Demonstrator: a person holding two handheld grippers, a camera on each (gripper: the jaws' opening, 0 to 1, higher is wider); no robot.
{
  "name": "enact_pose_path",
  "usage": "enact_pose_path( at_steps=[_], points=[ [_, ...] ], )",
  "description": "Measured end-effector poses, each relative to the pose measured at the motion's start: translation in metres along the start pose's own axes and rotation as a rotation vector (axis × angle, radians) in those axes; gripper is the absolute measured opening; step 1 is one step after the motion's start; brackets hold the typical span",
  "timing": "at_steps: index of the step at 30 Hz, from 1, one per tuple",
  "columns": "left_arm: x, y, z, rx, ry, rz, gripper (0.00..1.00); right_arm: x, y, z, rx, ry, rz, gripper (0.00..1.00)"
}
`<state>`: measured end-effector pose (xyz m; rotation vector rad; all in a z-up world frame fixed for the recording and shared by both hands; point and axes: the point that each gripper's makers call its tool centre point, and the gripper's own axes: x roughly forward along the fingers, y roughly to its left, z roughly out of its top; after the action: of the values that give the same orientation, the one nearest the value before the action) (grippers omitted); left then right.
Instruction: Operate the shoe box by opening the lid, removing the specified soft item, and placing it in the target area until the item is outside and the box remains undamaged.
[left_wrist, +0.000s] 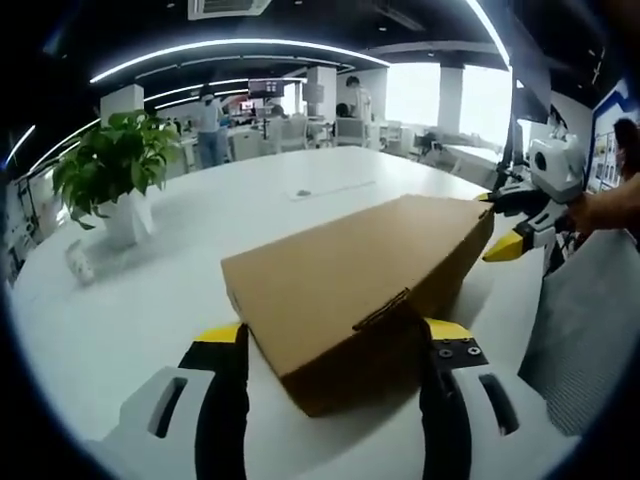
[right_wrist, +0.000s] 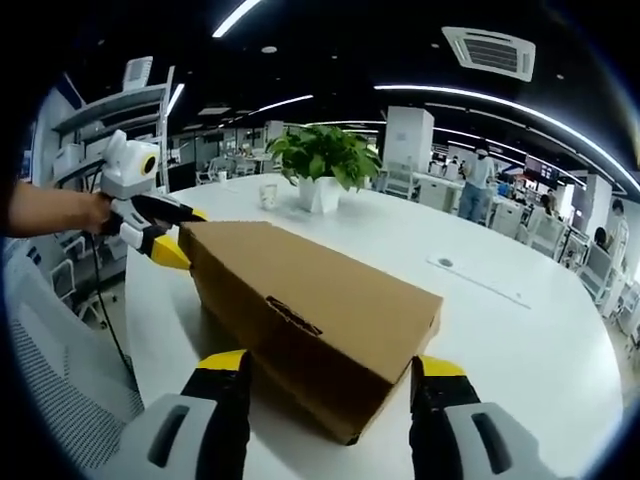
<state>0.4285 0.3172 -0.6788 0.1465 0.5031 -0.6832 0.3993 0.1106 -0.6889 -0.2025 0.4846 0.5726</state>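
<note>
Indoors: shoe box (left_wrist: 350, 290) on white table (left_wrist: 130, 310), office.

both views face each other close along the shoe box (left_wrist: 360, 290) (right_wrist: 310, 300), sharing the white table (left_wrist: 150, 300) (right_wrist: 520, 340).

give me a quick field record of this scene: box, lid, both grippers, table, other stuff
box: brown cardboard shoe box lying on the white table
lid: closed, tuck tab still in its slot
left hand-held gripper: open, jaws either side of one end of the box
right hand-held gripper: open, jaws straddling the opposite end
soft item: not visible, box is shut
other: potted plant and a small white cup on the table
surroundings: open office, grey mesh chair by the table
</note>
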Motion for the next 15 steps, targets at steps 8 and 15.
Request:
enact_pose_path(
  at_steps=[8,15],
  points=[
    [-0.005,0.000,0.017,-0.006,-0.020,-0.017,0.72,-0.005,-0.007,0.014,-0.031,-0.020,-0.006,0.58],
    [-0.006,0.006,0.028,0.008,-0.041,-0.007,0.70,-0.007,-0.014,0.026,-0.049,-0.035,-0.015,0.54]
  ],
)
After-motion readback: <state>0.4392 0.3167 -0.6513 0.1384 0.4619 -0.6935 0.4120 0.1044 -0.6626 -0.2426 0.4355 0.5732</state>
